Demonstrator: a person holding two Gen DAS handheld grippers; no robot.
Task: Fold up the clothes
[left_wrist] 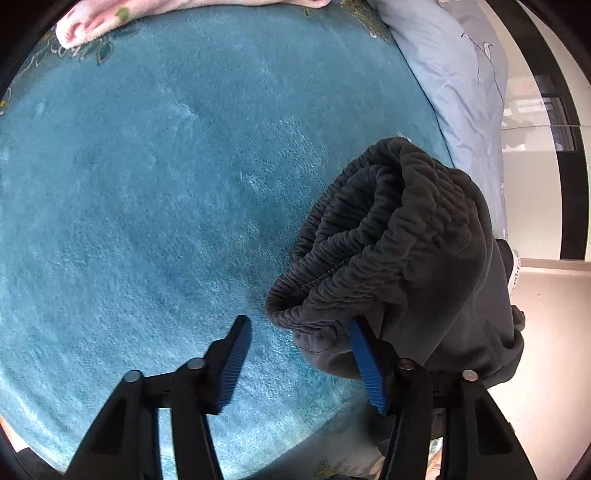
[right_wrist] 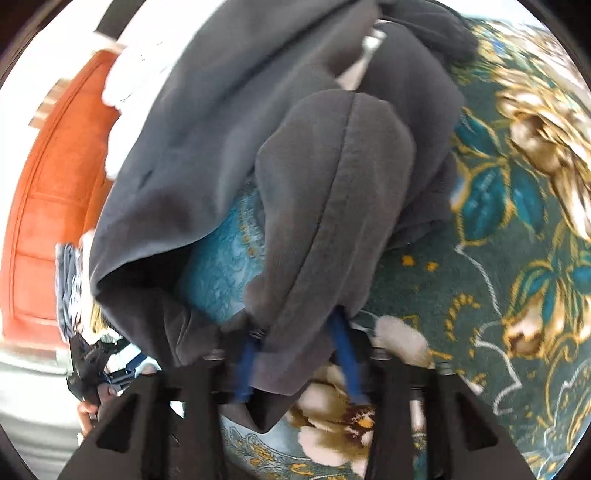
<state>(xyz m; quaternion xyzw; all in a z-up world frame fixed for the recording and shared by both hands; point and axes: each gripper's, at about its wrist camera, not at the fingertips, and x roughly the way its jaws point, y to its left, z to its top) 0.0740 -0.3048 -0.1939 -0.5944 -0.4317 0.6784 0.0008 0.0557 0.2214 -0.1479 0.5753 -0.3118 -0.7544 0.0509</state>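
Observation:
Dark grey fleece trousers (left_wrist: pixel 399 240) lie bunched on the teal plush blanket (left_wrist: pixel 166 184), elastic waistband up, at the right of the left wrist view. My left gripper (left_wrist: pixel 299 332) is open; its right finger (left_wrist: pixel 365 365) touches the waistband fabric, its left finger (left_wrist: pixel 232 365) is over bare blanket. In the right wrist view the same grey trousers (right_wrist: pixel 295 147) drape over my right gripper (right_wrist: pixel 295 332), which is closed on a fold of the cloth and lifts it above the blanket. This view is blurred.
A pink floral blanket (left_wrist: pixel 110 18) lies at the far edge. A light blue pillow (left_wrist: pixel 461 92) is at the right. The blanket border is floral patterned (right_wrist: pixel 498 240). An orange wooden door (right_wrist: pixel 55 184) and other clothes (right_wrist: pixel 74 288) are at the left.

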